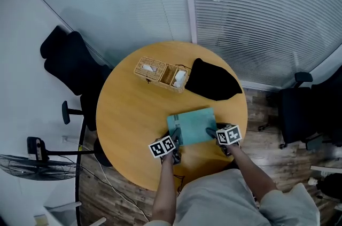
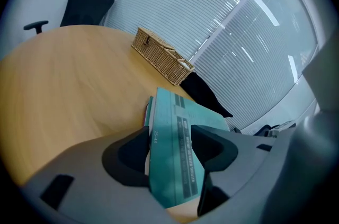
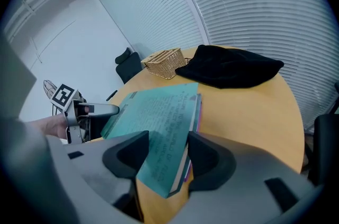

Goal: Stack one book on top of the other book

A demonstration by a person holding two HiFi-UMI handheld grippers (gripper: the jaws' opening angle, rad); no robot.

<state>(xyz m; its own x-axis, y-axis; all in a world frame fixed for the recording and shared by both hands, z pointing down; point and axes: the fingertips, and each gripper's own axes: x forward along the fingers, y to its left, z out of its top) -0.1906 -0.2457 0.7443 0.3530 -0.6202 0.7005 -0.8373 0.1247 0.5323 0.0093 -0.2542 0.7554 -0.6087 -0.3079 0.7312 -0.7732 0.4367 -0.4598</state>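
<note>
Left gripper [image 2: 169, 132] sits at the lower left corner of the teal book [image 1: 193, 124], jaws apart. That corner pokes between them, one pad is beside the spine, and it looks unclamped. The book lies flat at the lower middle of the round table [image 1: 128, 113], its long side running left to right from one gripper to the other. It rests on a second book [image 3: 196, 109] whose pink edge just shows beneath. Right gripper [image 3: 167, 137] straddles the lower right corner, jaws wide and not pinching. Both are equally near. A wicker basket [image 1: 160, 74] and a black cloth [image 1: 212, 80] lie well apart in the upper frame. Nothing seems to block a pull back toward the lower edge.
</note>
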